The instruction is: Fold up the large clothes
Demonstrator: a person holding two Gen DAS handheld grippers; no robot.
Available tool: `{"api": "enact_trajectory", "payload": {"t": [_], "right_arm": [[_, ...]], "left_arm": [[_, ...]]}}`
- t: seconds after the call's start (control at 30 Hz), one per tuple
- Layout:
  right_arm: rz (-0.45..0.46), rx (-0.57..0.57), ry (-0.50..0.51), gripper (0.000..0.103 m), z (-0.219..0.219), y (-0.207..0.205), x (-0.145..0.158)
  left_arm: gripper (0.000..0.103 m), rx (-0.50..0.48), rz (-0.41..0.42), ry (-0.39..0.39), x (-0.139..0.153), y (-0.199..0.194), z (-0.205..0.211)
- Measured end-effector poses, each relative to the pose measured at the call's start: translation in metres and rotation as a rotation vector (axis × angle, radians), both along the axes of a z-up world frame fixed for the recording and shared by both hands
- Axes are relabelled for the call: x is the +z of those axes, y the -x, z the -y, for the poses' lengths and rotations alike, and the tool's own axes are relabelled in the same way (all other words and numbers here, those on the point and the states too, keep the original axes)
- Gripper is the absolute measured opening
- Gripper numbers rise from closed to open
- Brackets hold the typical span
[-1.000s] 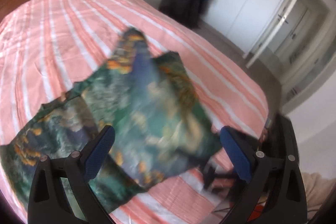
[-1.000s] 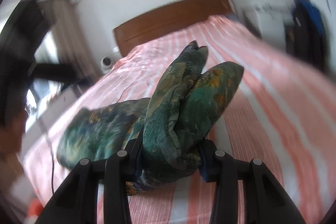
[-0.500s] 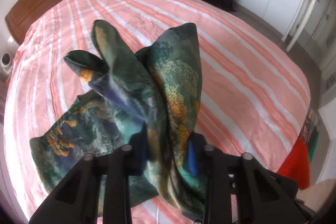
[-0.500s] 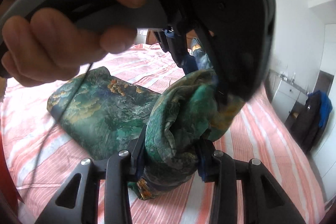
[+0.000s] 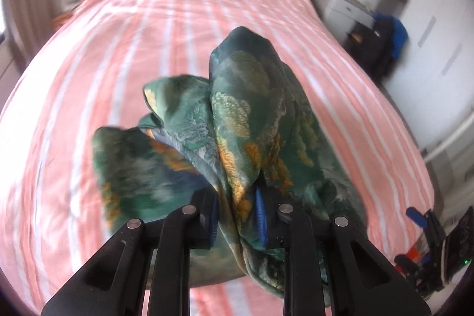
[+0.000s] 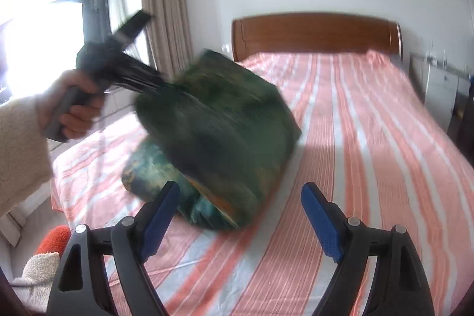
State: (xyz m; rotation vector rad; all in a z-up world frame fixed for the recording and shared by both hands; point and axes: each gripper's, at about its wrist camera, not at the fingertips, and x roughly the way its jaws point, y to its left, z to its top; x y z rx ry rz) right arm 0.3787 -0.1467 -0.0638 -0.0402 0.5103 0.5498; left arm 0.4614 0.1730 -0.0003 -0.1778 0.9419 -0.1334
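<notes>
Left gripper point(image 5: 237, 215): black fingers with blue pads rise from the bottom centre of the left wrist view, drawn close together and clamped on a bunch of green patterned fabric point(image 5: 251, 120). In the right wrist view the same tool appears motion-blurred at upper left, gripped by the left hand point(image 6: 74, 111), cream sleeve at the left edge.

Right gripper point(image 6: 240, 215): fingers at the bottom of the frame, spread wide apart, blue pads point(image 6: 321, 224) bare, nothing between them.
</notes>
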Motion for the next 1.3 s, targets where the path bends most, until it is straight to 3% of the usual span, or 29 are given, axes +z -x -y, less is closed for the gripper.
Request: {"api": "enact_trajectory", "payload": {"t": [0.1, 0.23, 0.33, 0.43, 0.53, 0.63, 0.73, 0.8, 0.83, 0.87, 1.0, 1.07, 1.3], "right_arm": [[-0.086, 0.001, -0.007, 0.084, -0.008, -0.019, -0.016], [-0.137, 0.036, -0.023, 0.083, -0.036, -0.038, -0.021], [-0.172, 0.033, -0.018, 0.083, -0.061, -0.058, -0.023], [-0.193, 0.044, 0.0, 0.083, -0.094, -0.083, -0.019], [-0.248, 0.068, 0.036, 0.083, -0.128, -0.102, -0.033], [-0.322, 0.088, 0.142, 0.087, -0.161, -0.116, -0.066], [-0.284, 0.067, 0.181, 0.088, -0.163, -0.112, -0.065], [-0.286, 0.06, 0.163, 0.087, -0.155, -0.105, -0.055], [-0.275, 0.057, 0.16, 0.087, -0.152, -0.102, -0.05], [-0.246, 0.049, 0.168, 0.087, -0.149, -0.097, -0.043], [-0.169, 0.048, 0.166, 0.088, -0.143, -0.078, -0.021], [-0.15, 0.043, 0.147, 0.088, -0.139, -0.066, -0.012], [-0.115, 0.055, 0.12, 0.088, -0.139, -0.032, -0.001]], "left_arm": [[0.02, 0.106, -0.026, 0.026, -0.031, 0.01, -0.059], [0.02, 0.179, -0.08, 0.093, -0.083, 0.019, -0.106], [0.02, 0.189, -0.083, 0.141, -0.116, 0.024, -0.113], [0.02, 0.192, -0.06, 0.183, -0.131, 0.029, -0.118], [0.021, 0.198, -0.049, 0.23, -0.142, 0.031, -0.129], [0.022, 0.198, -0.048, 0.23, -0.152, 0.034, -0.129], [0.033, 0.204, -0.025, 0.241, -0.144, 0.037, -0.131], [0.057, 0.235, 0.01, 0.173, -0.128, 0.046, -0.129], [0.075, 0.255, 0.032, 0.127, -0.12, 0.052, -0.128], [0.08, 0.265, 0.06, 0.099, -0.111, 0.057, -0.127], [0.086, 0.274, 0.115, 0.11, -0.085, 0.076, -0.131], [0.093, 0.294, 0.138, 0.067, -0.074, 0.088, -0.129], [0.095, 0.328, 0.193, -0.038, -0.044, 0.107, -0.118]]}}
